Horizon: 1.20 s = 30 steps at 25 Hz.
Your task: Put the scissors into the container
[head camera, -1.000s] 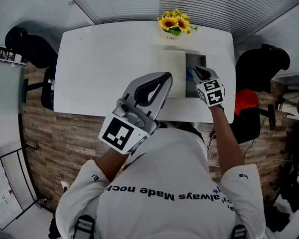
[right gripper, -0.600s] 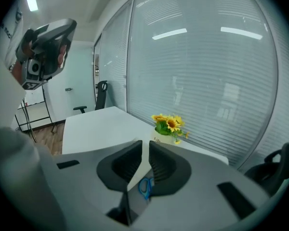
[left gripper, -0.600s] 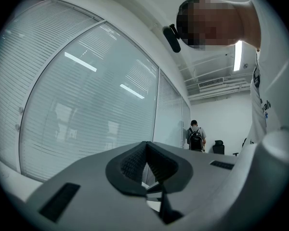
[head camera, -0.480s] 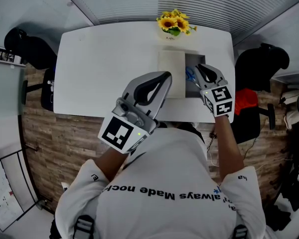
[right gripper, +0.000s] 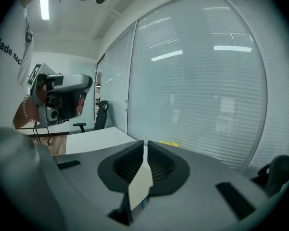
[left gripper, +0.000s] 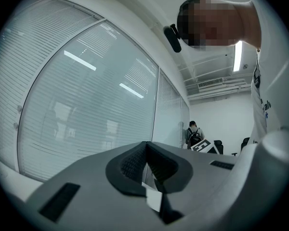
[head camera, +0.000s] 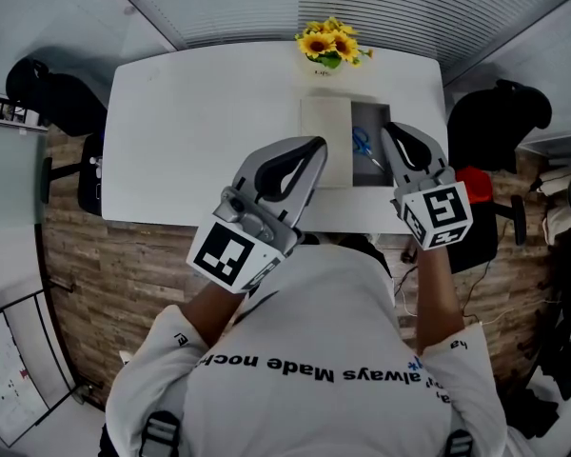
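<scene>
right gripper [head camera: 392,131] hangs over the container's right edge, jaws pressed together on nothing. left gripper [head camera: 314,147], likewise clenched and empty, overlaps the white slab [head camera: 328,127] lying against the left side of the container [head camera: 367,173]. the blue-handled scissors [head camera: 363,145] lie inside the container. sunflowers [head camera: 331,42] stand just behind it on the white table [head camera: 200,131].

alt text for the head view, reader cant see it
Blue-handled scissors lie in an open grey container on a white table, below a person holding two grippers. The right gripper hovers by the container's right edge, the left gripper is raised nearer the camera; sunflowers stand at the far edge.
</scene>
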Tool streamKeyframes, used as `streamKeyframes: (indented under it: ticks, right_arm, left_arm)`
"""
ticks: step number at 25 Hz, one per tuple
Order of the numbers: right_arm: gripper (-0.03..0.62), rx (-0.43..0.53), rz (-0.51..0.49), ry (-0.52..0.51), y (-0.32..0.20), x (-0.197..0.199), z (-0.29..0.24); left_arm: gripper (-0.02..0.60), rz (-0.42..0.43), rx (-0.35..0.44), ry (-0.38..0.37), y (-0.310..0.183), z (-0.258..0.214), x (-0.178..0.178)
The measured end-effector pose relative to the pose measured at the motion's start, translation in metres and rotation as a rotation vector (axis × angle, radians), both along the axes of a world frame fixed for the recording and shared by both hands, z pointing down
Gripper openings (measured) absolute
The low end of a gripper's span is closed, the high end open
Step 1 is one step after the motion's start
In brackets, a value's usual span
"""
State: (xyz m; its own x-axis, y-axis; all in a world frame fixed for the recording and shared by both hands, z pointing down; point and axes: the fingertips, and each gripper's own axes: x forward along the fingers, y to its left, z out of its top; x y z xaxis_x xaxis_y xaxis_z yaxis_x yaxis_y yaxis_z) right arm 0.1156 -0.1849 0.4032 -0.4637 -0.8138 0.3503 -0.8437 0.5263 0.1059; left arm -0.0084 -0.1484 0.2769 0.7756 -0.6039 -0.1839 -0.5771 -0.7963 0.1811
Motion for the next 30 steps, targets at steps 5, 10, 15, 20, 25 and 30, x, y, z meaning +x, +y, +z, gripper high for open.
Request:
streamKeyframes:
  ticks: [5, 10, 15, 20, 25, 30]
  right_arm:
    - [0.025, 0.053, -0.007, -0.017, 0.013, 0.001, -0.027]
    - [0.017, 0.102, 0.002, -0.032, 0.027, 0.005, -0.053]
    - [0.011, 0.139, 0.001, -0.037, 0.039, 0.006, -0.076]
    - [0.008, 0.165, -0.005, -0.035, 0.049, 0.005, -0.091]
    - [0.006, 0.183, -0.008, -0.033, 0.059, 0.002, -0.102]
    - [0.006, 0.194, 0.002, -0.033, 0.065, 0.002, -0.109]
  left_arm:
    - [0.020, 0.015, 0.002, -0.002, 0.002, -0.001, 0.007]
    - [0.020, 0.028, 0.006, -0.010, 0.004, 0.001, 0.012]
    - [0.020, 0.034, 0.000, -0.009, 0.005, 0.002, 0.017]
    - [0.020, 0.038, -0.004, -0.010, 0.005, 0.002, 0.021]
    - [0.020, 0.032, -0.002, -0.004, 0.005, 0.001, 0.020]
    - [0.020, 0.039, 0.003, -0.010, 0.003, 0.000, 0.021]
